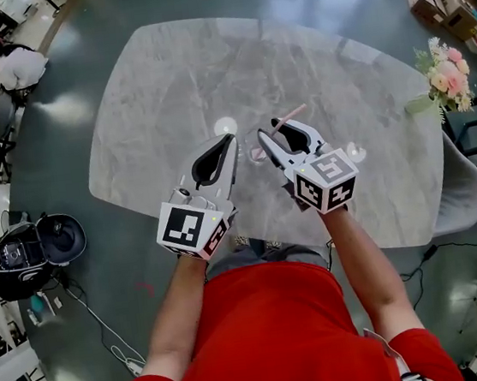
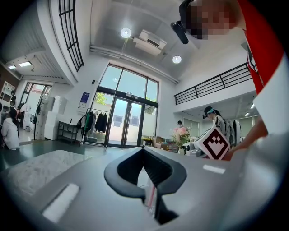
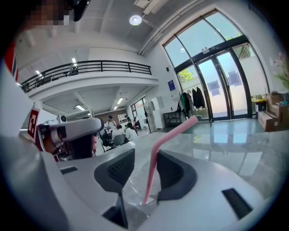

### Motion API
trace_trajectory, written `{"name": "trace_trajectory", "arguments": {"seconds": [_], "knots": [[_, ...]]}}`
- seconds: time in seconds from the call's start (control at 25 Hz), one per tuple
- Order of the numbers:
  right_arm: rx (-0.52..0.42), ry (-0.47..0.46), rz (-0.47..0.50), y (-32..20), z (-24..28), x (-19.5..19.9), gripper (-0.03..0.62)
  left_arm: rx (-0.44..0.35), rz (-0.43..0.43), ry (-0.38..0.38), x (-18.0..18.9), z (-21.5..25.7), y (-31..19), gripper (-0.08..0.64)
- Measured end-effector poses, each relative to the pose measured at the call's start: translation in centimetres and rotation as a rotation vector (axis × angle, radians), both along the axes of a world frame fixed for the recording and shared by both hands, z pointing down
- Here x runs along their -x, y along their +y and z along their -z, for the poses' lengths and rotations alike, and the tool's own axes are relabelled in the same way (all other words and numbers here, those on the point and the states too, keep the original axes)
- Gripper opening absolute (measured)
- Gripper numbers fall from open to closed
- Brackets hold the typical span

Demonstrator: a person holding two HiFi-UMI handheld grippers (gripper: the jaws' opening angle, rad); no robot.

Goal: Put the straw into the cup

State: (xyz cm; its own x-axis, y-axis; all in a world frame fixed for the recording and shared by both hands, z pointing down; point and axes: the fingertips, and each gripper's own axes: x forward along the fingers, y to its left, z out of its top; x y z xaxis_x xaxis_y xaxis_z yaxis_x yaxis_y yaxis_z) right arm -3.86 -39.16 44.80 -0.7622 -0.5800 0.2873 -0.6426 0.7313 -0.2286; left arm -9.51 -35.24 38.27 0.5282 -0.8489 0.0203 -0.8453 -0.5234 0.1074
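A clear cup [image 1: 257, 153] stands on the marble table [image 1: 166, 91] between my two grippers. A pink bendy straw [image 1: 288, 119] rests with its lower end in the cup [image 3: 135, 196] and its bent top leaning right. My right gripper [image 3: 145, 155] is open around the straw [image 3: 151, 173], which rises between the pads with a gap on each side. My left gripper [image 1: 230, 139] hovers just left of the cup with its tips together. In the left gripper view, the straw [image 2: 151, 198] and cup show through the loop behind the tips of the left gripper [image 2: 143, 150]; I see nothing pinched.
A bunch of flowers [image 1: 445, 78] sits at the table's right edge beside a grey chair [image 1: 466, 183]. A black bag [image 1: 22, 251] lies on the floor at the left. Other people sit at desks in the far left corner [image 1: 12, 66].
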Motion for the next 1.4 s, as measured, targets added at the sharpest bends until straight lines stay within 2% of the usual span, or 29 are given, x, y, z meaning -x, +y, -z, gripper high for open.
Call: {"name": "trace_trajectory", "arguments": {"seconds": [0.32, 0.6, 0.72, 0.96, 1.2, 1.32, 1.4], "knots": [[0.012, 0.249, 0.018, 0.6, -2.0, -0.5, 0.196, -0.005, -0.013, 0.001, 0.3, 0.1, 0.2, 0.006], [0.131, 0.390, -0.006, 1.5, -4.9, -2.8, 0.244, -0.017, -0.037, 0.003, -0.4, 0.6, 0.9, 0.006], [0.169, 0.414, -0.008, 2.3, -5.7, -3.6, 0.250, -0.022, -0.049, 0.004, -0.6, 0.7, 1.2, 0.006], [0.139, 0.346, -0.040, 4.3, -3.1, -4.8, 0.249, -0.026, -0.074, -0.001, -1.4, 1.1, 1.9, 0.006], [0.032, 0.146, -0.036, 7.7, 3.7, -5.1, 0.242, -0.020, -0.095, -0.017, -1.9, 1.7, 3.2, 0.006], [-0.030, 0.030, -0.051, 8.7, 7.5, -5.2, 0.139, -0.016, -0.100, -0.015, -1.9, 2.5, 3.8, 0.006], [-0.076, -0.027, -0.048, 9.3, 9.7, -5.1, 0.097, -0.020, -0.111, -0.013, -2.0, 3.3, 4.2, 0.006]]}}
